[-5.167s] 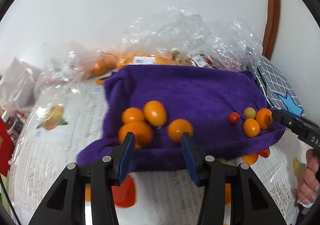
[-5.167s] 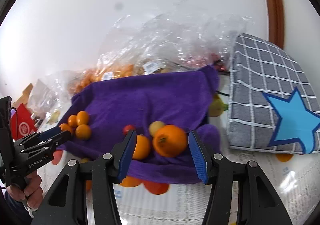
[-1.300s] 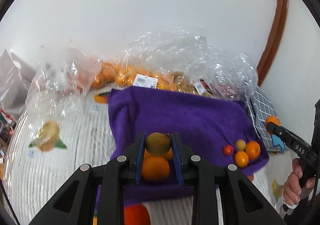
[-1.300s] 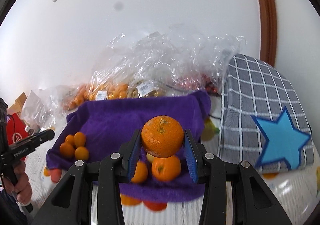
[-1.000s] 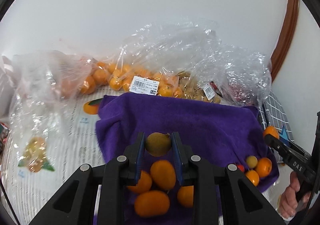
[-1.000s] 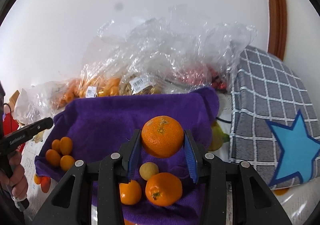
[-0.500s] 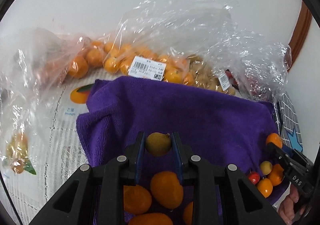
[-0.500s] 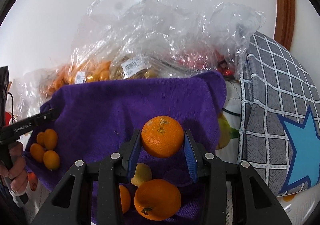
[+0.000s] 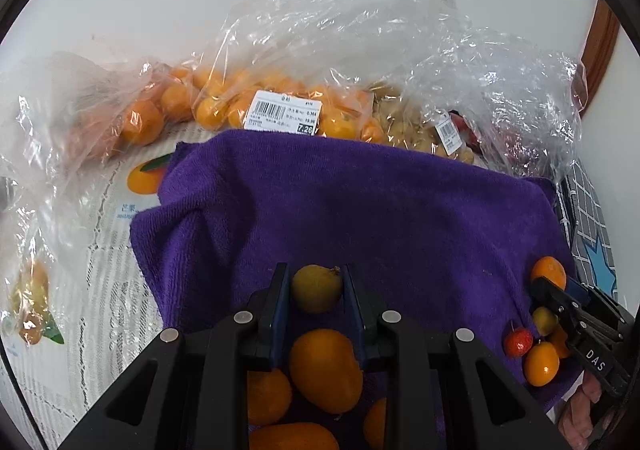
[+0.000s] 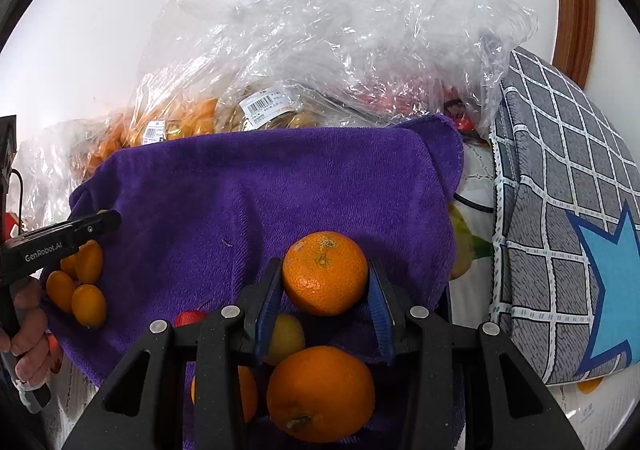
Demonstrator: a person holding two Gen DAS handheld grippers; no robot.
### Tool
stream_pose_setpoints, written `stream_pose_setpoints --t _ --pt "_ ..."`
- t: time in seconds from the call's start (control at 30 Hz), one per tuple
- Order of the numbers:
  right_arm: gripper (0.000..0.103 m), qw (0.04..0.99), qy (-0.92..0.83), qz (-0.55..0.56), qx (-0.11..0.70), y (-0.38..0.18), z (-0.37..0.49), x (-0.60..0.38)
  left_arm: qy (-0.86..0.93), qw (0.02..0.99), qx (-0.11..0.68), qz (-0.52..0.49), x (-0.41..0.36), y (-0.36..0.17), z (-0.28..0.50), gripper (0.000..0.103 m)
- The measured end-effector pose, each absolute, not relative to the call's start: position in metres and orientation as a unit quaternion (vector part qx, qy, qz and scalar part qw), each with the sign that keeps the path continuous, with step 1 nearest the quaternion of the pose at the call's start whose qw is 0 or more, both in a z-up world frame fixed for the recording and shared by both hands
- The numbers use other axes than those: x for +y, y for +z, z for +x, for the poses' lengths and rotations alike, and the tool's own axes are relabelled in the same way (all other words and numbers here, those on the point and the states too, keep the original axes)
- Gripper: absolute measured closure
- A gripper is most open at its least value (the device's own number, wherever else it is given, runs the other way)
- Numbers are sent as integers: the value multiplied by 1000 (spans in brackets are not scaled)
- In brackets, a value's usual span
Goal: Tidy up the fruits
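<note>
A purple towel lies on the table. My left gripper is shut on a small yellow-brown fruit just above the towel's near left part, over several orange kumquats. My right gripper is shut on an orange above the towel's near right part, over another orange, a yellow fruit and a red fruit. The right gripper shows at the right in the left wrist view; the left gripper shows at the left in the right wrist view.
Clear plastic bags of oranges and other fruit lie behind the towel against the white wall. A grey checked cushion with a blue star lies to the right. A fruit-printed tablecloth covers the table.
Both grippers have moved forward and lower over the towel, each still holding its fruit. The bags behind look nearer.
</note>
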State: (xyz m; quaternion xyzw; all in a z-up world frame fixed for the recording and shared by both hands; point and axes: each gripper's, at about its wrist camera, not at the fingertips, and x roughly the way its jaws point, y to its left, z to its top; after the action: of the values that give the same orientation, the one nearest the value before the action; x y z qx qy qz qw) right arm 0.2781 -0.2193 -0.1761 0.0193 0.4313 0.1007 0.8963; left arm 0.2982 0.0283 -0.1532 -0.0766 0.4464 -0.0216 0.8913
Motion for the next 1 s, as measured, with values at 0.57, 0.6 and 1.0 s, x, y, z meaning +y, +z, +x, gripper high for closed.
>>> stream_pose_setpoints --t 0.57,0.6,1.0 --pt "58 917 97 24 386 -136 247 -223 -2 910 413 -27 9 -107 264 58" --pt "58 918 94 19 386 -131 244 -221 -2 911 411 -27 9 -104 259 57" --pt "55 922 46 17 385 -79 150 -221 -4 915 402 -31 8 -84 163 44"
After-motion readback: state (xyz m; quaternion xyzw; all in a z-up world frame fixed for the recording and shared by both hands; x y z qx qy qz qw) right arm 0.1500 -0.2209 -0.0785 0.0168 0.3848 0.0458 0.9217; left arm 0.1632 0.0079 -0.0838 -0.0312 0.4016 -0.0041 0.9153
